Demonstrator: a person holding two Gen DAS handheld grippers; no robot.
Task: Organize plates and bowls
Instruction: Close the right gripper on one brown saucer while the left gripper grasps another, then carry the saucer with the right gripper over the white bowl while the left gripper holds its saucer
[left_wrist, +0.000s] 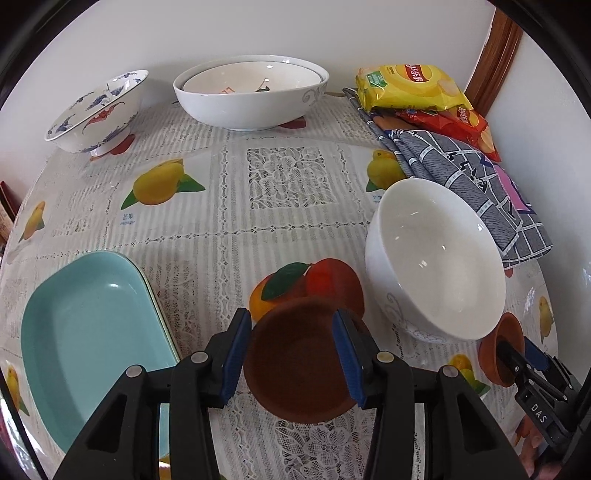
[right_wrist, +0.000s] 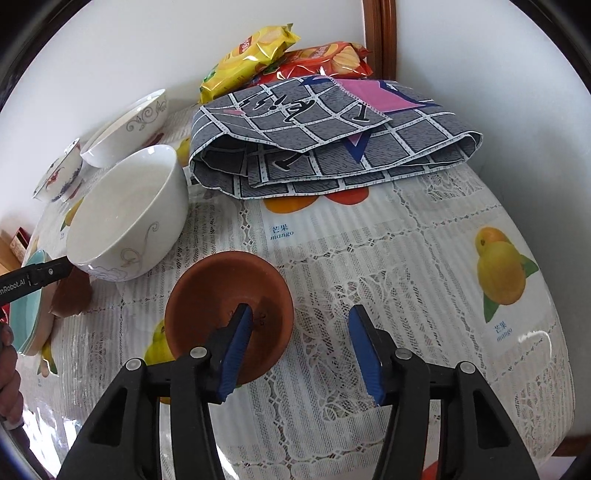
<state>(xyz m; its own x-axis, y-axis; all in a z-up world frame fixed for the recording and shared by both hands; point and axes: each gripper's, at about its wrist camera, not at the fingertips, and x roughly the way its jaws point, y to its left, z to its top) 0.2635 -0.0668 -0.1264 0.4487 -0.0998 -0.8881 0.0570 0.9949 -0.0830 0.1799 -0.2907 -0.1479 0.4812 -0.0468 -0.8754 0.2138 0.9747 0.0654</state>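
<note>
In the left wrist view my left gripper is open, its blue pads either side of a brown clay saucer lying on the table. A white bowl stands to its right and a teal dish to its left. In the right wrist view my right gripper is open; its left finger reaches over the rim into a second brown clay saucer. This gripper also shows in the left wrist view. The white bowl sits beyond it to the left.
At the back stand nested white bowls and a blue-and-red patterned bowl. A folded grey checked cloth and snack bags fill the back right corner. The table edge curves down at the right.
</note>
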